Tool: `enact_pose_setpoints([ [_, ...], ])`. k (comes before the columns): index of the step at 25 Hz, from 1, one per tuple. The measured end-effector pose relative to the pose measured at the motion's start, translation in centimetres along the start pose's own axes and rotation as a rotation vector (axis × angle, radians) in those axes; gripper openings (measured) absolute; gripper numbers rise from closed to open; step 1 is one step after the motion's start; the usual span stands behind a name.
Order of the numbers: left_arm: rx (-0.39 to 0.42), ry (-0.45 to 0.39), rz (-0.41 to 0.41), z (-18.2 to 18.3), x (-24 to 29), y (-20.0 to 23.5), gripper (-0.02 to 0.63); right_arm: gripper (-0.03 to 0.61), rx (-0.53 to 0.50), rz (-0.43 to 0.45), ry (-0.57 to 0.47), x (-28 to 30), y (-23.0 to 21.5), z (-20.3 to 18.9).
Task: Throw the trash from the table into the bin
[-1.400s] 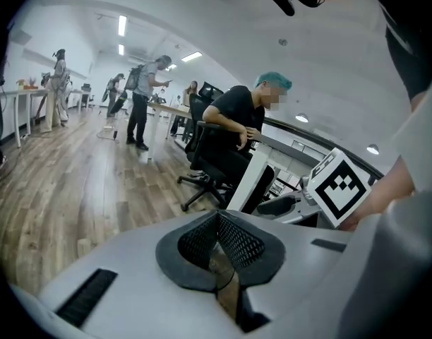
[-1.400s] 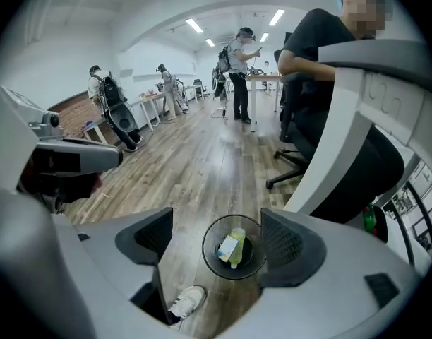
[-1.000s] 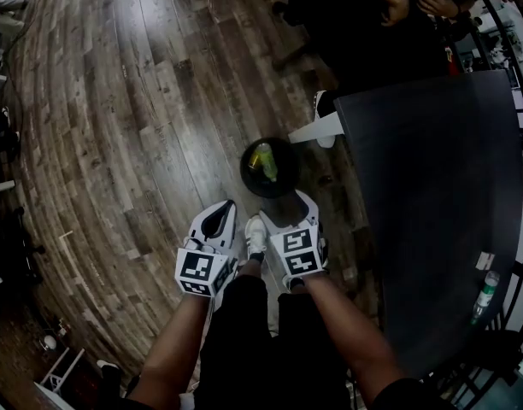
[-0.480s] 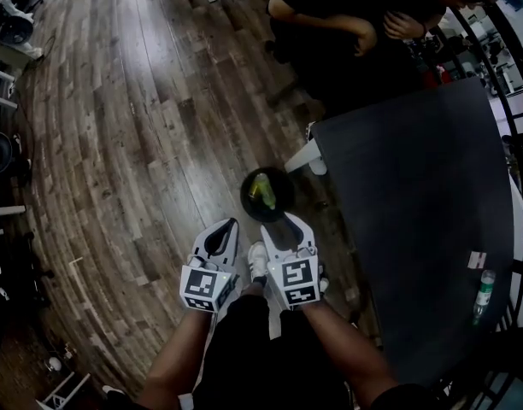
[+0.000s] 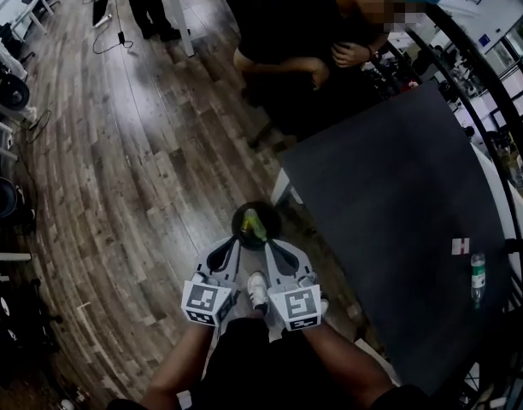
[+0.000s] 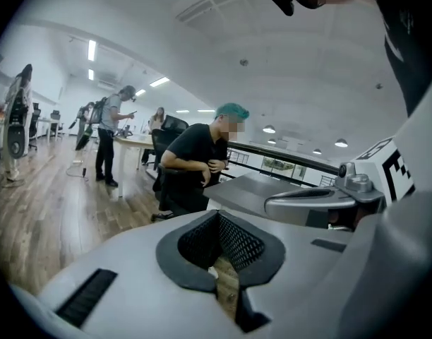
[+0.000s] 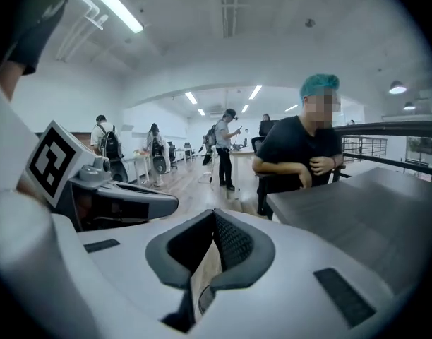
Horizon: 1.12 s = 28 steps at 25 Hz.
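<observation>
Wood-plank floor [image 5: 133, 169] fills the left of the head view; the dark bench [image 5: 390, 203] takes the right. You hold both tongs low in front of you, side by side. The left tongs [image 5: 235, 246] and the right tongs [image 5: 270, 248] point toward the round black bin [image 5: 239, 222], which stands on the floor just off the bench's near corner. Both tips overlap its rim from this angle; whether they touch it cannot be told. A yellow-green item [image 5: 255, 223] lies inside the bin. Near the bench's right edge sits a small clear bottle [image 5: 478, 275] with a green label, and a small white scrap [image 5: 461, 246] lies just beside it. A seated person [image 5: 313, 32] leans on the bench's far end.

Left gripper view: your left tongs are fully closed, the ribbed pads meeting, with nothing held. Only floor shows through the slot behind them. The right tongs sit alongside at the right. A standing person [image 6: 106, 136] is well back on the open floor.

Right gripper view: the jaws of your right tongs have just closed and now meet, with nothing between them. The left tongs show at the left, the bench at the right, and a dark railing [image 7: 403, 127] behind it.
</observation>
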<state>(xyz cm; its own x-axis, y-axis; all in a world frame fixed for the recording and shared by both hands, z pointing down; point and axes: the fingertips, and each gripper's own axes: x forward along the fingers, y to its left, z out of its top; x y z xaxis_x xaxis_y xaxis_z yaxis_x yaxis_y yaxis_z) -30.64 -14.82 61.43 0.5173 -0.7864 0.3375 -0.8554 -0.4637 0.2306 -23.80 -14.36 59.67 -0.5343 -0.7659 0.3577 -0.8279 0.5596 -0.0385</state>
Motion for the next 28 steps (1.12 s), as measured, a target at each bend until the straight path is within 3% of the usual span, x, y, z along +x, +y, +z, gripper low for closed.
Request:
enact_pose_setpoints([
  [8,0.07,-0.083,-0.142,4.4,0.6,-6.2,0.02,0.025,0.01,-0.122,-0.106,-5.7,-3.6,3.0],
  [18,0.141,-0.117,-0.31,7.8,1.0,-13.3,0.02,0.025,0.028,-0.285,-0.236,-11.5,-7.2,6.0],
  [28,0.209,-0.11,-0.509,9.9,3.9,-23.4,0.02,0.025,0.052,-0.469,-0.252,-19.2,-14.2,6.4],
])
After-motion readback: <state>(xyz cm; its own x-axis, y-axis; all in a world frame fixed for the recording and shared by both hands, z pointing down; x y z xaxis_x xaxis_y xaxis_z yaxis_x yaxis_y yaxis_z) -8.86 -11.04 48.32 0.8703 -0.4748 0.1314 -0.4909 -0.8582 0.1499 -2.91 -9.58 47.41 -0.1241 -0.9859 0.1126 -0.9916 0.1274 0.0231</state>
